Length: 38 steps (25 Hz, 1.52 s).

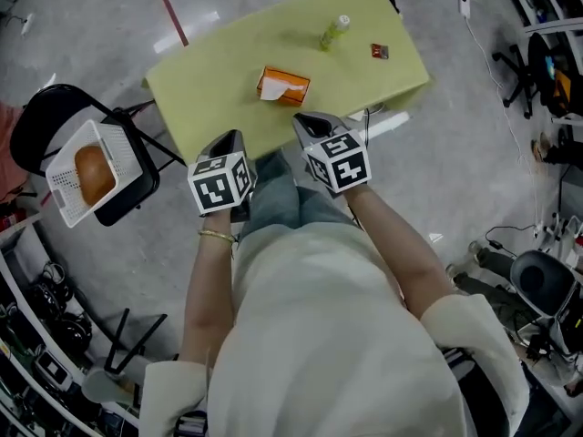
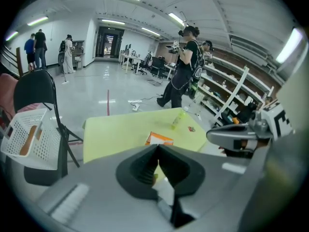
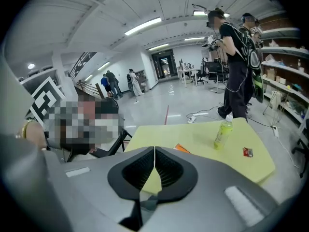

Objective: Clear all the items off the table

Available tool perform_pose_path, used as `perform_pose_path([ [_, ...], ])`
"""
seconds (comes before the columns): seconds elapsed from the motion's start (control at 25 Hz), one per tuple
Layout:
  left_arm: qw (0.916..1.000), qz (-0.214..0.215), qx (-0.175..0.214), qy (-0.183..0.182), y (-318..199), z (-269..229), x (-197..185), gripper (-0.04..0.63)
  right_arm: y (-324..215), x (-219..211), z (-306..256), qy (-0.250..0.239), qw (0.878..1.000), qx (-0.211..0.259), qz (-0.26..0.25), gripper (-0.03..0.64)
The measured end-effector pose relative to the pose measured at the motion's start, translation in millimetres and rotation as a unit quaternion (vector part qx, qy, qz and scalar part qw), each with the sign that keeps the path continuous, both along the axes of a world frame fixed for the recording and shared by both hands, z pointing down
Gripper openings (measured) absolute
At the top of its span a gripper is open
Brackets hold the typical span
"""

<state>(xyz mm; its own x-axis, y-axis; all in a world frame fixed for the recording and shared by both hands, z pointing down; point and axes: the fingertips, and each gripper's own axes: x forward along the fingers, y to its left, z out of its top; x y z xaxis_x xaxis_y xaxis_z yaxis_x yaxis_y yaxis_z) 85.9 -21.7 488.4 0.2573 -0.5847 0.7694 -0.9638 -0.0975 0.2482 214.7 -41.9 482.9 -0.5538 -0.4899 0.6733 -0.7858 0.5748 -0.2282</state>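
A yellow-green table (image 1: pixel 209 85) carries an orange tissue box (image 1: pixel 282 86), a green bottle (image 1: pixel 333 32) lying toward the far side, and a small red packet (image 1: pixel 379 51). The box (image 2: pixel 159 139), bottle (image 2: pixel 178 118) and packet (image 2: pixel 191 128) also show in the left gripper view; the bottle (image 3: pixel 222 132) and packet (image 3: pixel 247 152) in the right gripper view. My left gripper (image 1: pixel 231 142) hangs at the table's near edge, shut and empty. My right gripper (image 1: pixel 308 126), also shut with nothing held, sits just short of the tissue box.
A black chair (image 1: pixel 50 121) at the left holds a white basket (image 1: pixel 64 180) with a brown loaf-like item (image 1: pixel 93 173). Office chairs and cables stand at the right. Several people (image 2: pixel 183 64) stand beyond the table in the open hall.
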Motion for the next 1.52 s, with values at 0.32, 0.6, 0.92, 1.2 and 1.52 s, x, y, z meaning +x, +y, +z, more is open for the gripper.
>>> perform_pose_path([
  [0.32,0.9994,-0.005,-0.029,0.018,-26,32,-1,0.009,-34,-5,38,0.038,0.999,-0.018,-0.025,0.024],
  [0.6,0.9980,-0.009,-0.056,0.028,-44,62,-4,0.009,-59,-4,80,0.061,0.996,-0.050,-0.047,0.077],
  [0.92,0.9962,0.013,-0.081,0.030,-60,94,4,0.009,-82,-8,125,0.093,0.990,-0.071,-0.080,0.138],
  [1.2,0.9945,0.021,-0.096,0.035,-80,119,11,0.009,-98,-12,162,0.114,0.984,-0.089,-0.107,0.189],
  [1.52,0.9930,0.030,-0.108,0.037,-96,143,11,0.009,-106,-11,197,0.148,0.973,-0.088,-0.156,0.269],
])
